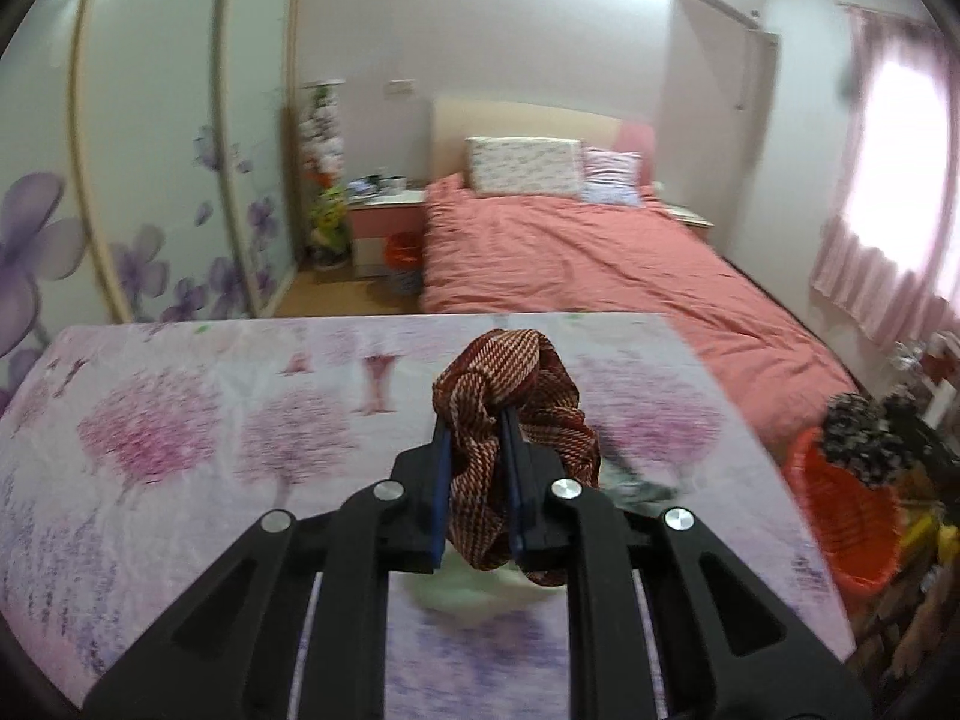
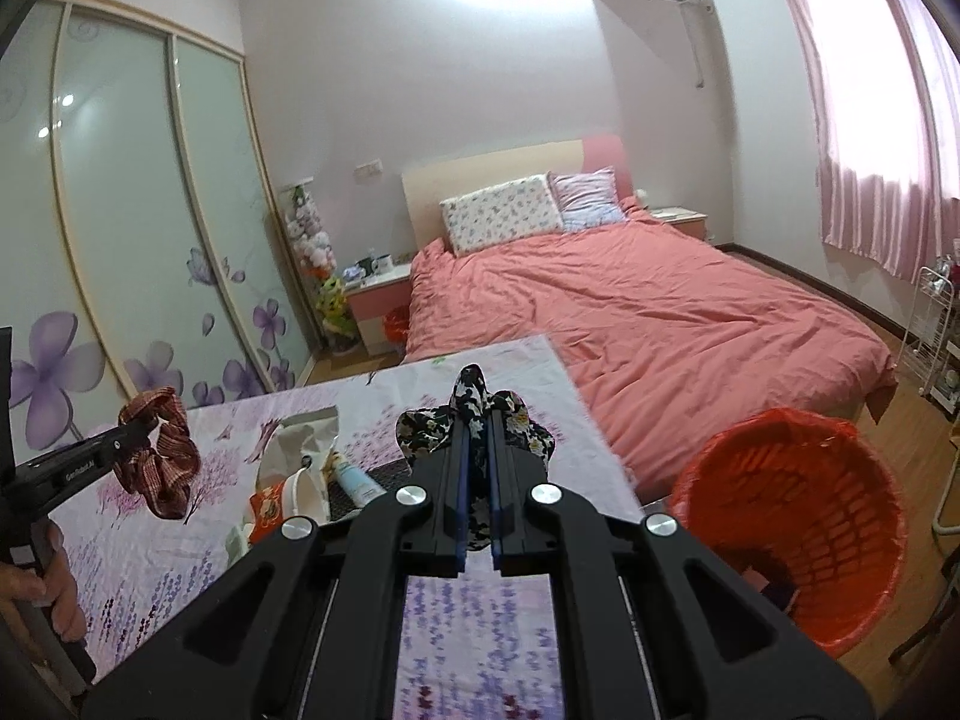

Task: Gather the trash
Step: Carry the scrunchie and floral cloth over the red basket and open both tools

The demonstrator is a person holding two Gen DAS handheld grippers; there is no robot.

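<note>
Woven red-striped scrunchie [image 1: 510,420] clamped in left gripper [image 1: 477,420].
Right gripper [image 2: 477,414] grips floral black scrunchie [image 2: 474,420]; orange mesh bin [image 2: 792,540] lower right.

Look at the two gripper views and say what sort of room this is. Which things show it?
A bedroom in a home: a bed with pillows, a bedside table, and a sliding wardrobe along the wall.

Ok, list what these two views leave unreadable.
- Left wrist view: items on the table behind the red striped scrunchie are blurred and hidden by the left gripper.
- Right wrist view: the orange bin bottom is hidden by its wall.
- Bedside table items: too small.
</note>
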